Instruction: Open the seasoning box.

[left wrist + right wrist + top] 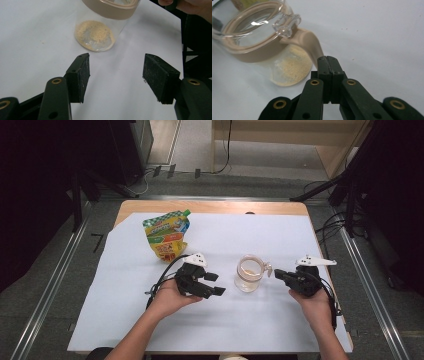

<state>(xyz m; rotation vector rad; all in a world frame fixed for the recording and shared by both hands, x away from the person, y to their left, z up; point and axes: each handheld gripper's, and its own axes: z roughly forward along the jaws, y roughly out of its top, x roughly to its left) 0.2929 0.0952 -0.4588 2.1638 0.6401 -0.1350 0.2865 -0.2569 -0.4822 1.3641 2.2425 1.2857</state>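
A clear glass jug [248,274] with a dusting of tan powder stands mid-table as the right gripper [278,273], jaws closed, apparently pinches its beige handle [312,47]; the left gripper [216,283] waits beside it, jaws wide and empty. Steadying comes next; a colourful pouch [168,234] lies well clear

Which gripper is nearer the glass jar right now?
Right. The right gripper, jaws shut, has its tips at the glass jar's tan handle; the left gripper, jaws open, sits short of it on the other side.
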